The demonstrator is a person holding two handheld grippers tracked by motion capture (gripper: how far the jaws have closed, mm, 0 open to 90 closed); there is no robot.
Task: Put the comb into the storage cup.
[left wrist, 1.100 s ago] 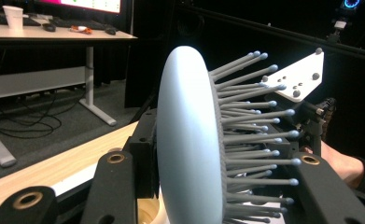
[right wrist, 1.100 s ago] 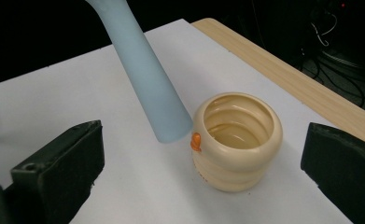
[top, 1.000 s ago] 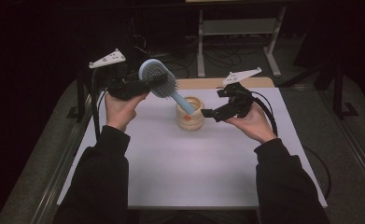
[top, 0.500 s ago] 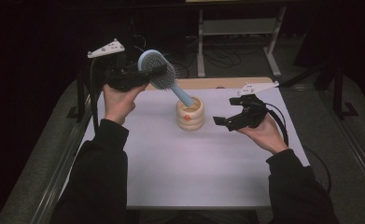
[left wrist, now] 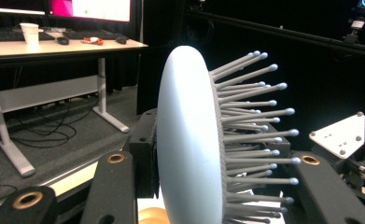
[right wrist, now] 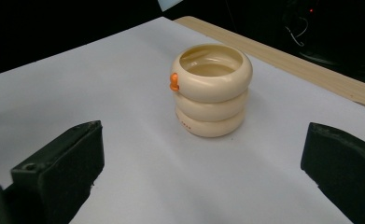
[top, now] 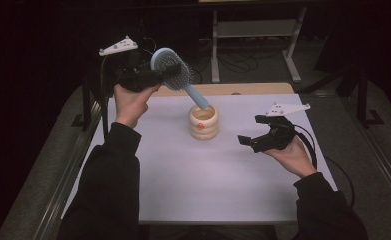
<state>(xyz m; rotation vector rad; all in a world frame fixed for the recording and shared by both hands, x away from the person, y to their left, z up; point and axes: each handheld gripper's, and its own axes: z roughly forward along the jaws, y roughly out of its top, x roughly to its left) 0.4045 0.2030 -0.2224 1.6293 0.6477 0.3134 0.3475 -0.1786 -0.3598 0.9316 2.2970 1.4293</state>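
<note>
The left gripper [top: 158, 77] is shut tight on a light blue hairbrush [top: 170, 67], one jaw on each side of its round head. The back of the brush head [left wrist: 189, 140] is smooth and curved like an egg, and the other side is full of thin grey pins with tiny ball tips [left wrist: 259, 116]. The handle slants down from this gripper, and its end sits over the mouth of a cream cup [top: 203, 121]. The cup looks like three fat rings stacked up, smooth and shiny, with a small orange knob [right wrist: 174, 81] on its side and an open hollow top. It stands on a flat white table [top: 208, 190] with a wooden strip along the far edge [top: 253, 89]. The right gripper [top: 253, 141] is wide open and holds nothing; the cup stands a little way ahead of it, between its two black jaws. Since a second ago, the right gripper has pulled back from the cup and dropped lower, and the brush has tipped so its handle points down at the cup.
</note>
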